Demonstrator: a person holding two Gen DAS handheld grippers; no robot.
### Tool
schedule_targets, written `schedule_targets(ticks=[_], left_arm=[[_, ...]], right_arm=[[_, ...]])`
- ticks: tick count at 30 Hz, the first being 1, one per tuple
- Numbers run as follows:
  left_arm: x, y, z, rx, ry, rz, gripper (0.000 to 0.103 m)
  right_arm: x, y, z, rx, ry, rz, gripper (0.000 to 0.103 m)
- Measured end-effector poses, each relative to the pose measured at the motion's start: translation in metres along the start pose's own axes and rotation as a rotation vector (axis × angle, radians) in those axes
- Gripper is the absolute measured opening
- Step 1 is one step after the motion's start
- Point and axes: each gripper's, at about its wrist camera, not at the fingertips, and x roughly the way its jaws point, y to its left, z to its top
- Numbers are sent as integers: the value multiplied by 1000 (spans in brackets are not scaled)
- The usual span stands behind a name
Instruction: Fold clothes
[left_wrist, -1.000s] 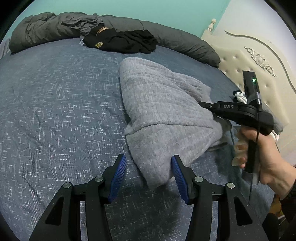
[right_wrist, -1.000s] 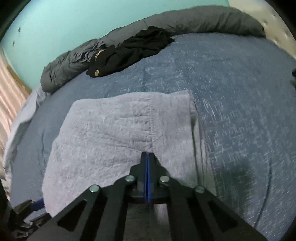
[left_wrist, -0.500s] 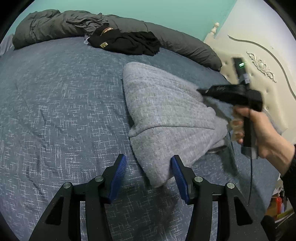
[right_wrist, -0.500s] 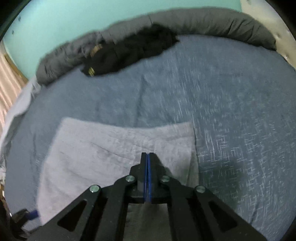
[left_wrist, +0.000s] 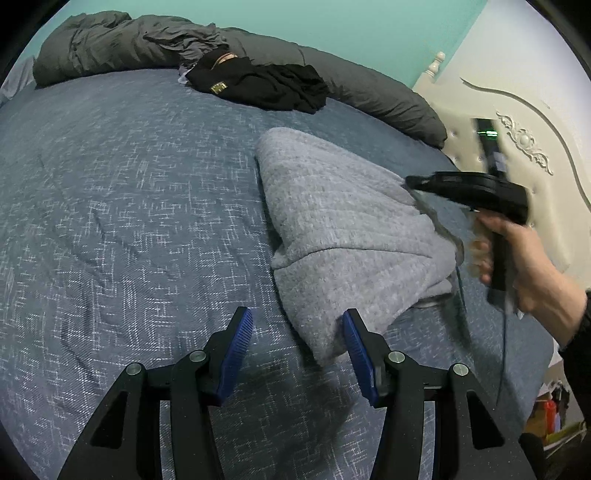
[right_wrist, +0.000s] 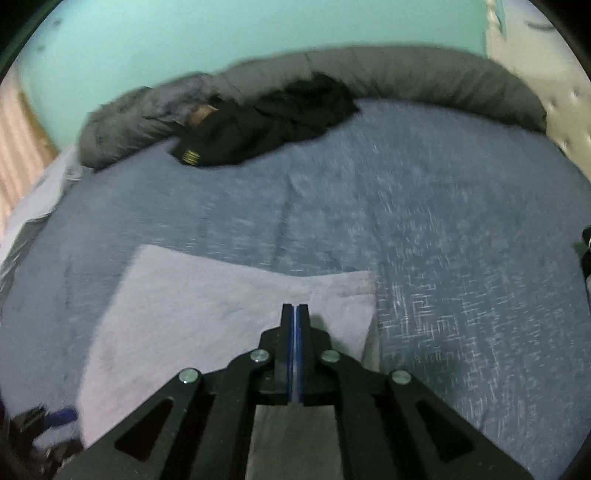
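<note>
Motion blur smears the right gripper (left_wrist: 469, 188) and the hand (left_wrist: 524, 258) holding it at 3 o'clock in the left wrist view, hiding how its jaws meet the grey garment (left_wrist: 343, 229), while the black clothes (right_wrist: 266, 125) at 12 o'clock blur in the right wrist view.

A knit garment (left_wrist: 343, 229) lies mid-frame on the bedspread (left_wrist: 129, 206); a clothes pile (left_wrist: 258, 86) sits above it (against the rolled duvet (left_wrist: 369, 92)).

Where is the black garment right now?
In both views the black garment lies bunched at the bed's far edge, against the rolled dark grey duvet, beyond the grey garment.
</note>
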Motion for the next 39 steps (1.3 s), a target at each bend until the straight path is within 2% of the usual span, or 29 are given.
schedule_targets(ticks=[3,7,11,14,16,19,21,22,24,26,28,33,35,39], left_arm=[[-3,1,-1,1,-5,5,55],[-8,3,-1,2,-14,12,55],[-15,7,-4,17,-26,42,55],[-20,13,-6,35,-34,75,55],[-23,21,-7,20,-33,78,55],[-27,34,-9,-4,-30,88,55],[-32,39,-9,-15,-37,88,55],[-35,41,-10,-18,-42,88,55],[-42,44,-11,-18,-52,91,55],[-47,46,-12,-21,-59,92,55],[-52,47,-14,-24,-65,92,55],[-66,49,-20,-27,-77,94,55],[-71,52,-23,-29,-80,97,55],[-79,61,-26,-45,-83,107,55]], right_arm=[[-34,13,-21,34,-72,81,0],[-35,22,-60,102,-46,142,0],[-7,24,-87,128,13,125,0],[3,28,-90,120,8,102,0],[8,34,-89,97,34,78,0],[-5,32,-82,138,22,75,0],[-25,30,-87,192,-19,73,5],[-36,31,-93,219,-42,94,6],[-60,34,-107,272,-88,141,15],[-73,41,-126,323,-98,188,31],[-74,49,-144,380,-79,230,39],[-55,61,-178,513,-31,323,49],[-50,66,-186,564,-34,365,62],[-40,89,-186,530,-14,373,63]])
